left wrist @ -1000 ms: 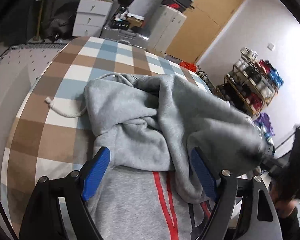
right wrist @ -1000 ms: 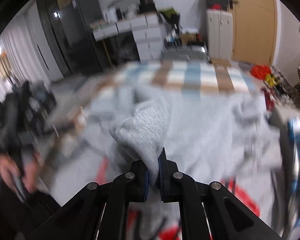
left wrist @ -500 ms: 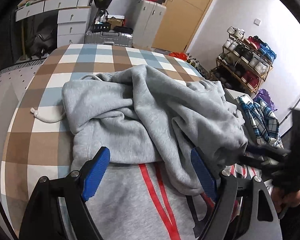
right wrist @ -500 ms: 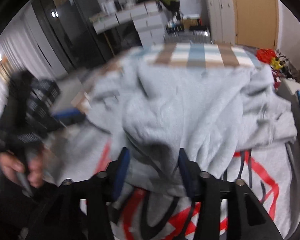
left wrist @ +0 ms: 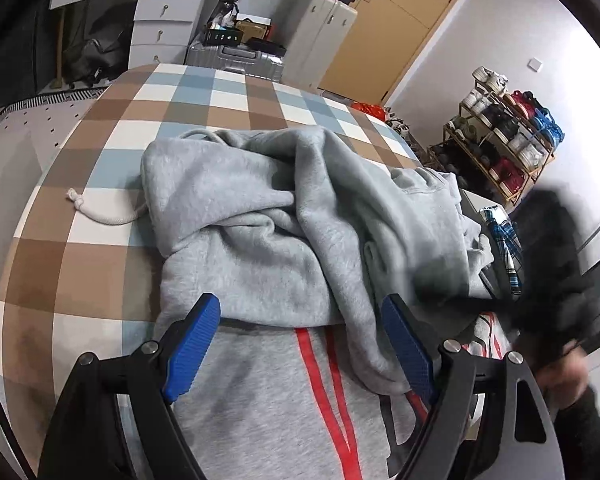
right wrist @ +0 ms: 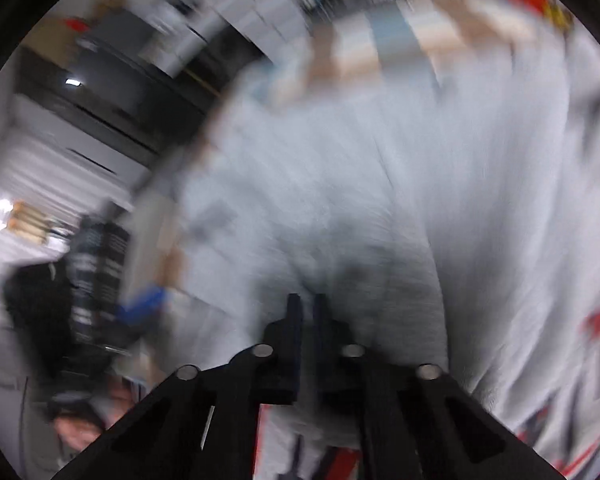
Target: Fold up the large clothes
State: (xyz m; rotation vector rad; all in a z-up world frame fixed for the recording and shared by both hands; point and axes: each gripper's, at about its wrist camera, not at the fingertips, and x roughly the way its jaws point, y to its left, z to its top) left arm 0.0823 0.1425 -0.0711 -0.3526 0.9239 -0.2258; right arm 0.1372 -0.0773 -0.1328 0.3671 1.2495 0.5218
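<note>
We see the checked bed [left wrist: 100,264] carrying the grey hoodie [left wrist: 260,216], bunched at centre, drawstring [left wrist: 100,214] at 9 o'clock. Our left gripper [left wrist: 300,344] is spread over its fold. Our right gripper [right wrist: 306,344] has just pressed together on hoodie fabric; view blurred.

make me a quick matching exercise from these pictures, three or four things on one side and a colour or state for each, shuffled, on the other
Things:
1. left gripper
2. right gripper
3. drawstring
4. bed cover

States:
A. white, knotted at its end
B. jaws together
C. checked brown, blue and white
D. jaws wide apart over the grey hoodie

Pairs: 1-D, 2-B, 3-A, 4-C
</note>
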